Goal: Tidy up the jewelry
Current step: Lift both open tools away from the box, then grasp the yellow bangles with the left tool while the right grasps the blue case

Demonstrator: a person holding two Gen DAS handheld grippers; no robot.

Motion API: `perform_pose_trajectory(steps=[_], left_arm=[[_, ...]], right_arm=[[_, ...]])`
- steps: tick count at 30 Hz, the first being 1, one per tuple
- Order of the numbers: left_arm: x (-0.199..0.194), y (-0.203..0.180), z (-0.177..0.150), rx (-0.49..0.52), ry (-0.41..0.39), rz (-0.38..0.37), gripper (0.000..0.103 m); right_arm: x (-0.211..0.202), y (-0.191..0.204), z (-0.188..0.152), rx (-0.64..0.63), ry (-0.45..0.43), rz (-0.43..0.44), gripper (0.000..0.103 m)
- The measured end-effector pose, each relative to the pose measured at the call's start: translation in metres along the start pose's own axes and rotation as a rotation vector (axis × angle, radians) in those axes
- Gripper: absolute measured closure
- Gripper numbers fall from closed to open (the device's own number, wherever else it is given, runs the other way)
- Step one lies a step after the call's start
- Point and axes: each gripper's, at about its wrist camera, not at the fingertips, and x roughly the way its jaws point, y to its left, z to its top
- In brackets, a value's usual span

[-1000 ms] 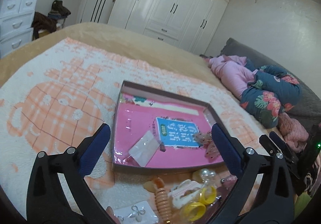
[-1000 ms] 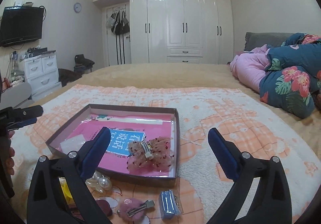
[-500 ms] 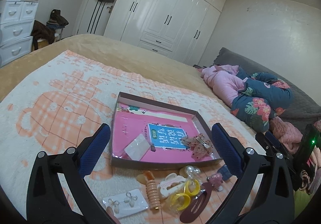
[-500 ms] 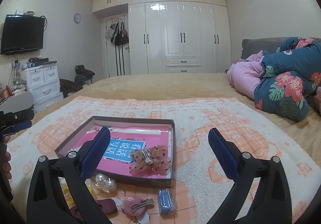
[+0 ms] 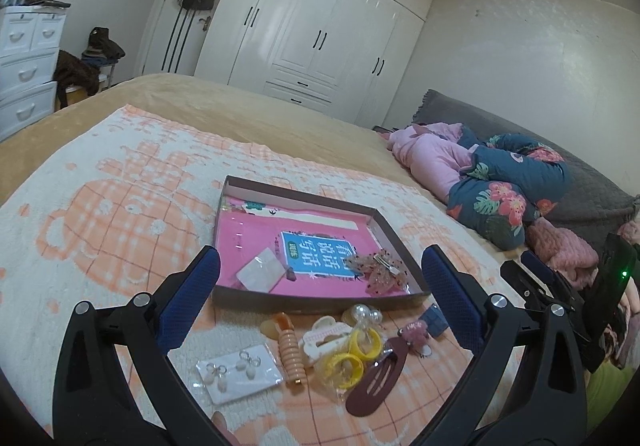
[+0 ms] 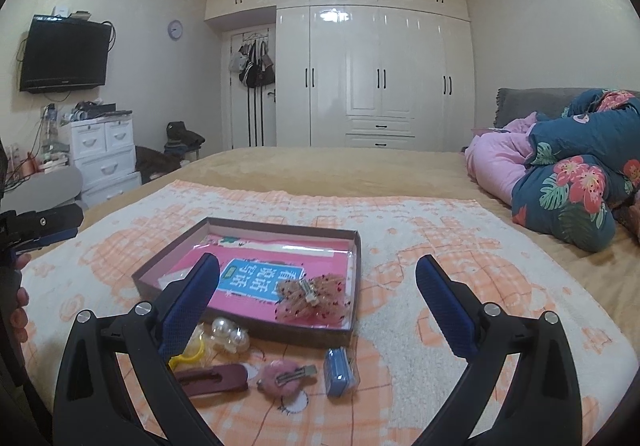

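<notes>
Both my tools empty, jaws wide | left tool (image 5: 320,286) nearer: loose pieces just below-ahead, orange spiral clip (image 5: 291,356) lying lengthwise away from it | box (image 5: 280,296) beyond | right tool (image 6: 318,288): pink clip (image 6: 280,380) below-left

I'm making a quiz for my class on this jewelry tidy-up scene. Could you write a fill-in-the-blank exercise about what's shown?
1. The sheer pink bow hair clip lies ____ the shallow brown cardboard box.
2. The small blue rectangular case lies ____ that box, on the blanket.
3. Both the left gripper and the right gripper are ____.

Missing words: inside; outside; open
</notes>
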Motion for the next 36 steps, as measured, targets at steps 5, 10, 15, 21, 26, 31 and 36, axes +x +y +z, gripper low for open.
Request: perform_pose_trajectory(steps=[5, 10, 15, 21, 26, 31, 36], left_arm=[[-0.004, -0.003, -0.007, 0.013, 0.009, -0.015, 0.011], [-0.004, -0.010, -0.017, 0.047, 0.037, -0.032, 0.011], [-0.003, -0.016, -0.028, 0.077, 0.074, -0.045, 0.011], [-0.002, -0.023, -0.042, 0.126, 0.105, -0.045, 0.011], [0.002, -0.029, -0.052, 0.162, 0.148, -0.057, 0.011], [0.013, -0.038, -0.062, 0.200, 0.199, -0.073, 0.016], [0.025, -0.047, -0.073, 0.239, 0.251, -0.092, 0.026]], right_arm=[[-0.005, 0.003, -0.007, -0.013, 0.018, 0.012, 0.007], [-0.009, 0.005, -0.017, -0.031, 0.048, 0.029, 0.007], [-0.012, 0.006, -0.026, -0.039, 0.075, 0.039, 0.007], [-0.014, 0.004, -0.033, -0.034, 0.104, 0.044, 0.007], [-0.014, 0.002, -0.037, -0.035, 0.121, 0.040, 0.007], [-0.012, 0.000, -0.040, -0.045, 0.138, 0.022, 0.007], [-0.007, -0.004, -0.045, -0.033, 0.164, 0.011, 0.007]])
